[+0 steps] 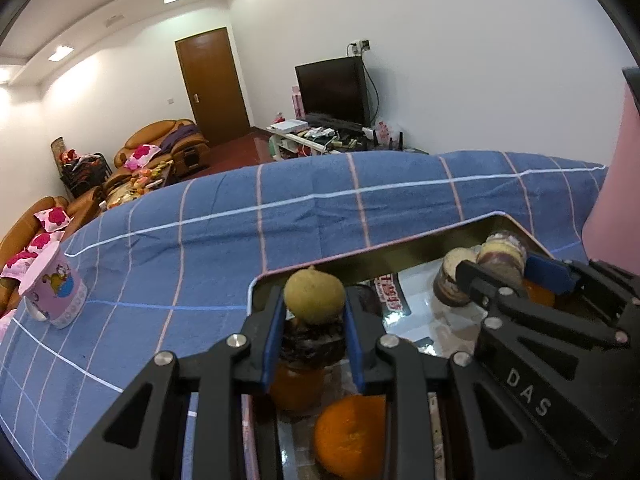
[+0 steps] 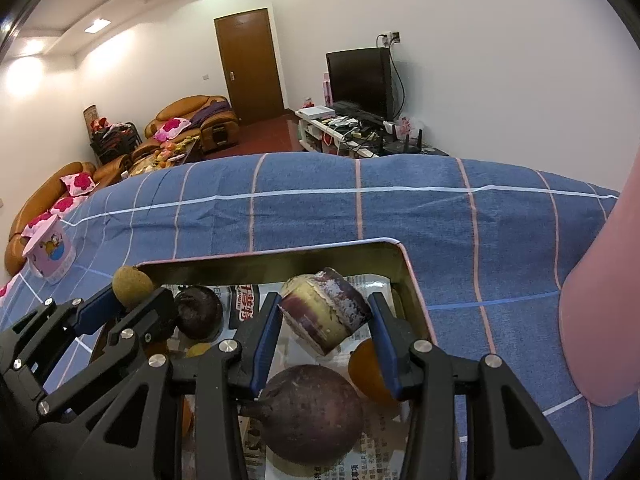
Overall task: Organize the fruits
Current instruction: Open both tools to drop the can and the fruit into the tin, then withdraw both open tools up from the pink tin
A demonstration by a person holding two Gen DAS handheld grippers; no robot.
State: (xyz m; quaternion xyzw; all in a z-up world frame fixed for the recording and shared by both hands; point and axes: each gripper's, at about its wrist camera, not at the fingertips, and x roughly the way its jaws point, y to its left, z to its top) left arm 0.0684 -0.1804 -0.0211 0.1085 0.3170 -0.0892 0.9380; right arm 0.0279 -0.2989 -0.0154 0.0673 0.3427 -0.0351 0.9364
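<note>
- Mug (image 1: 54, 288), pink, sits on the blue checked cloth (image 1: 200, 248), far left, well apart from the tin.
- Left gripper (image 1: 314, 320): fingers (image 1: 272, 340) narrowed onto a small yellow-green fruit (image 1: 315, 295), pads touching both its sides; fruit held above the tin's near-left corner.
- Under it in the tin (image 1: 360, 254): a dark fruit, then an orange one (image 1: 294, 386); a bigger orange (image 1: 350, 436) lies just beside, at the bottom edge.
- Tin is lined with newspaper (image 2: 244, 306), rim golden, resting on the cloth.
- Dark round fruit (image 2: 199, 312) lies on the tin's left side, near the left gripper's tip.
- Right gripper (image 2: 326, 320): fingers (image 2: 268, 340) about half open, clamped on a tilted cut chunk (image 2: 324, 310), purple skin, pale yellow flesh; chunk lifted over the tin's middle.
- Big purple fruit (image 2: 310, 414) lies below the chunk, in the tin between the right fingers.
- Orange fruit (image 2: 366, 372) sits against the tin's right wall, partly hidden by the right finger.
</note>
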